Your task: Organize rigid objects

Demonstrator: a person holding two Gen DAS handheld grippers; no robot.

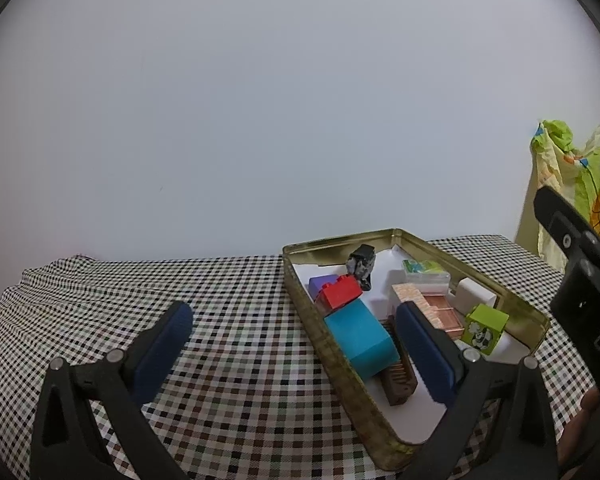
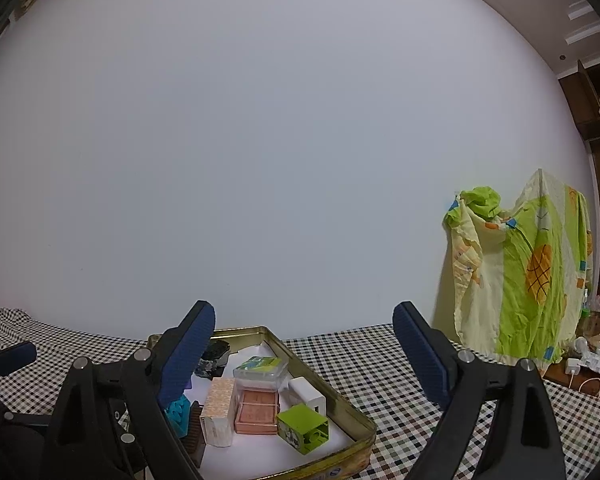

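Your left tool and right tool are spread, empty (the tin sits below both).

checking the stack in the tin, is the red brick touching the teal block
Touching. In the left wrist view the red brick sits against the teal block's far end, no gap between them.

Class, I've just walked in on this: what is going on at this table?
A person holds two grippers over a checked tablecloth. A gold tin already holds the small items: teal block, red brick, green cube, pink box. The left gripper and right gripper are both open and hold nothing.
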